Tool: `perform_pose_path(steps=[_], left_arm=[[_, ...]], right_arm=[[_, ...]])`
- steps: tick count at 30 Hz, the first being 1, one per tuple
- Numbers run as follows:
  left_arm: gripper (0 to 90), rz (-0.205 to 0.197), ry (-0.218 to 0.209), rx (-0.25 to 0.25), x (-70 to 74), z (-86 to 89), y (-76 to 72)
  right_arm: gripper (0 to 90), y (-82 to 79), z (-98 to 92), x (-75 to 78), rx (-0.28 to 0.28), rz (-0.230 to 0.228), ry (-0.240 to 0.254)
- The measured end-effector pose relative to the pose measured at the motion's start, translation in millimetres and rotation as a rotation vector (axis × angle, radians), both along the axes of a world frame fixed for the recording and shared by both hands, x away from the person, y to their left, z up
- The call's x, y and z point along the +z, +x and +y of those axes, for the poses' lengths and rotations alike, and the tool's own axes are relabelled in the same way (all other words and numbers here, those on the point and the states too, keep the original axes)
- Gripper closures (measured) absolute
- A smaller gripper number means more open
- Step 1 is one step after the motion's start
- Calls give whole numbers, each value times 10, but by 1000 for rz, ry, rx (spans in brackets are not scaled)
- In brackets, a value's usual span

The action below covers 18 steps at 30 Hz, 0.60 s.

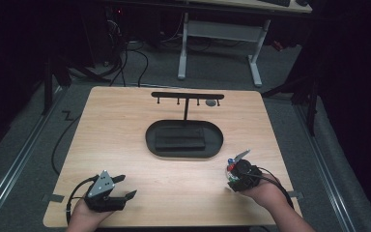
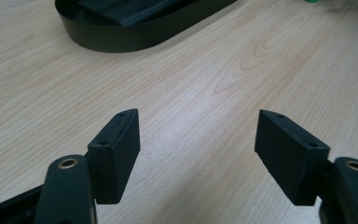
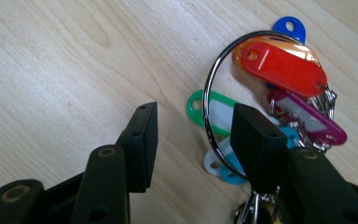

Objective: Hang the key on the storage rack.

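Note:
A bunch of coloured key tags (image 3: 284, 67) on a large metal ring (image 3: 208, 88) lies on the wooden table; red, purple, green, blue and white tags show. My right gripper (image 3: 193, 135) hovers over it with its jaws apart: the ring's left arc lies in the gap, the right jaw covers part of the bunch, and neither pad presses on anything. From above, the right gripper (image 1: 233, 169) is at the table's front right with the tags (image 1: 230, 166) at its tip. My left gripper (image 2: 196, 140) stands open and empty over bare wood, at the front left (image 1: 127, 186).
A black oval tray (image 1: 149, 140) holding a dark block (image 1: 180, 137) sits mid-table, its wall also in the left gripper view (image 2: 121, 42). Behind it rises a black T-shaped rack (image 1: 187, 95) with small hooks, a grey object (image 1: 211, 103) under one.

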<state>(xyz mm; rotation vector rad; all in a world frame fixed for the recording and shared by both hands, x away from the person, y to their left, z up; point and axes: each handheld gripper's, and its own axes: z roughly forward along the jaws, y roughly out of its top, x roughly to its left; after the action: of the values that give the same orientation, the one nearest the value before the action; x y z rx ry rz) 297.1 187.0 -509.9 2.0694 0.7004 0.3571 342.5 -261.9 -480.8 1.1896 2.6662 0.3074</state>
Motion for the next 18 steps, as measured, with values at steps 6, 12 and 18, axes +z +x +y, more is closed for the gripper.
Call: perform_pose_path(steps=[6, 12, 18], left_arm=[[324, -26, 21, -20, 3, -24, -25], [325, -37, 29, -23, 3, -32, -30], [330, -38, 45, -25, -9, -29, -28]], right_arm=[[625, 139, 63, -4, 29, 60, -50], [695, 195, 96, -40, 35, 102, -78], [840, 209, 123, -49, 41, 114, -90]])
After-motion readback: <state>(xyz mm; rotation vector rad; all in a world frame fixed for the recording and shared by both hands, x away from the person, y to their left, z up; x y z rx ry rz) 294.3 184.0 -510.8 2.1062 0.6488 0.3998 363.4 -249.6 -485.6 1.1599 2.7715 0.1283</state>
